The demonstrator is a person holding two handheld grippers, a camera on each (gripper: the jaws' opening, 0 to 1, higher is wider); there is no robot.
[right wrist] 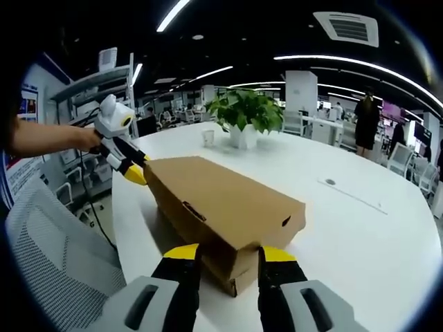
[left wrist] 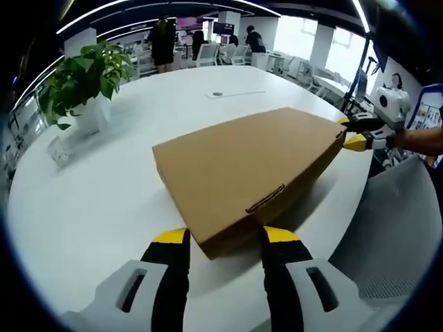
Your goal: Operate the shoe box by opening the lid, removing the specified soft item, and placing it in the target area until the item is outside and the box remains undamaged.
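Note:
A closed brown cardboard shoe box (left wrist: pixel 242 169) lies flat on the white round table (left wrist: pixel 90 207). Its near corner sits between the yellow-tipped jaws of my left gripper (left wrist: pixel 225 236), which stands open. My right gripper (left wrist: pixel 353 135) reaches the box's far right corner, held by a person's hand. In the right gripper view the box (right wrist: pixel 221 204) runs away from me, its near end between the spread jaws of my right gripper (right wrist: pixel 230 253). The left gripper (right wrist: pixel 131 169) touches the far left corner. The lid is down, so whatever is inside is hidden.
A potted green plant (left wrist: pixel 86 79) (right wrist: pixel 246 114) stands on the table beyond the box, with a small clear cup (right wrist: pixel 208 138) beside it. A grey mesh chair (left wrist: pixel 408 221) (right wrist: pixel 48 256) sits at the table's edge. People stand among desks far behind.

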